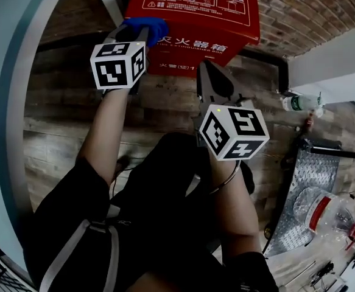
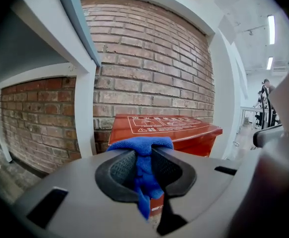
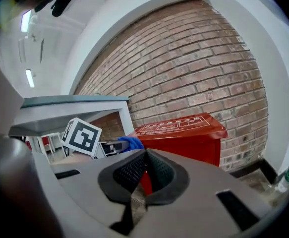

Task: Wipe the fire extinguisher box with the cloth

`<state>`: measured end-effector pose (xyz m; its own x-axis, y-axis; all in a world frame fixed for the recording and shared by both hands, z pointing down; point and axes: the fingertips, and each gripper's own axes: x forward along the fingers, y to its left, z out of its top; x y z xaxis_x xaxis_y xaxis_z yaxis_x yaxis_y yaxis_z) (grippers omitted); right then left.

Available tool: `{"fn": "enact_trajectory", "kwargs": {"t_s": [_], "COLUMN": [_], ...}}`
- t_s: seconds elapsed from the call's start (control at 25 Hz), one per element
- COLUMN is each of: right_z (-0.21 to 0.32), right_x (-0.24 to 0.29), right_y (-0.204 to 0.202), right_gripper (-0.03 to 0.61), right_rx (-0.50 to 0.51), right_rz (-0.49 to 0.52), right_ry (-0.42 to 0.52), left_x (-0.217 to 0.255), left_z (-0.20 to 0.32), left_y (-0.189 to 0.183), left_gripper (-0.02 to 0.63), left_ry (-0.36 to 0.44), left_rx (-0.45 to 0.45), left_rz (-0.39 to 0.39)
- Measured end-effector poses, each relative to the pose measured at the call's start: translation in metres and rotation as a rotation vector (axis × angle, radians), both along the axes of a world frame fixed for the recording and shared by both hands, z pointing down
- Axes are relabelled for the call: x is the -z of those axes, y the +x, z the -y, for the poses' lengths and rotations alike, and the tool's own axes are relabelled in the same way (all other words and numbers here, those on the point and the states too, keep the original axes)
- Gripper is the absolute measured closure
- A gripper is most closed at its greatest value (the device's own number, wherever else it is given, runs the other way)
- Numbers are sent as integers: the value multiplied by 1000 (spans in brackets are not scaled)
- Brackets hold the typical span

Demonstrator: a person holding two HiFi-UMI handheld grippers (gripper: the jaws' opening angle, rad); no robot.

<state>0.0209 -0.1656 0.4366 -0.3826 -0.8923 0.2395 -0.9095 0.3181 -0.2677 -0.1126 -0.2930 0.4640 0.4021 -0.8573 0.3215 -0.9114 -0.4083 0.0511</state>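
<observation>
The red fire extinguisher box [image 1: 192, 17] stands against the brick wall, white print on its sloped lid. My left gripper [image 1: 139, 36] is shut on a blue cloth [image 1: 147, 28], held just in front of the box's left front corner. In the left gripper view the cloth [image 2: 143, 170] is bunched between the jaws and spills over their tips, with the box [image 2: 174, 128] close behind. My right gripper [image 1: 212, 83] hangs lower and to the right, short of the box front. Its jaws [image 3: 145, 153] are shut with nothing between them, and the box [image 3: 184, 133] lies ahead.
A white table leg [image 2: 85, 113] stands left of the box, under a pale tabletop [image 1: 13, 72]. A plastic bottle [image 1: 302, 102] lies by the white wall at the right. A metal tread plate [image 1: 308, 187] and a large water jug [image 1: 320, 210] sit lower right. The person's dark-clothed legs fill the foreground.
</observation>
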Motion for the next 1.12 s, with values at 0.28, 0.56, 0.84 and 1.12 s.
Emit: {"fn": "enact_trajectory", "kwargs": {"t_s": [0.28, 0.56, 0.84, 1.12], "right_z": [1, -12, -28, -23], "right_x": [-17, -28, -21, -17], "right_y": [35, 91, 136, 135], "right_gripper": [563, 563, 563, 563], "right_rx": [-78, -243, -342, -312], "right_rz": [190, 111, 149, 127], "right_ry": [-96, -90, -47, -22], "left_x": [-20, -21, -13, -23], "left_z": [-6, -22, -39, -44], "left_y": [45, 149, 234, 269], "left_gripper": [543, 541, 543, 543], "left_ry": [-28, -37, -2, 113], "left_rx": [-93, -258, -406, -455], "left_rz": [-7, -62, -66, 17]}}
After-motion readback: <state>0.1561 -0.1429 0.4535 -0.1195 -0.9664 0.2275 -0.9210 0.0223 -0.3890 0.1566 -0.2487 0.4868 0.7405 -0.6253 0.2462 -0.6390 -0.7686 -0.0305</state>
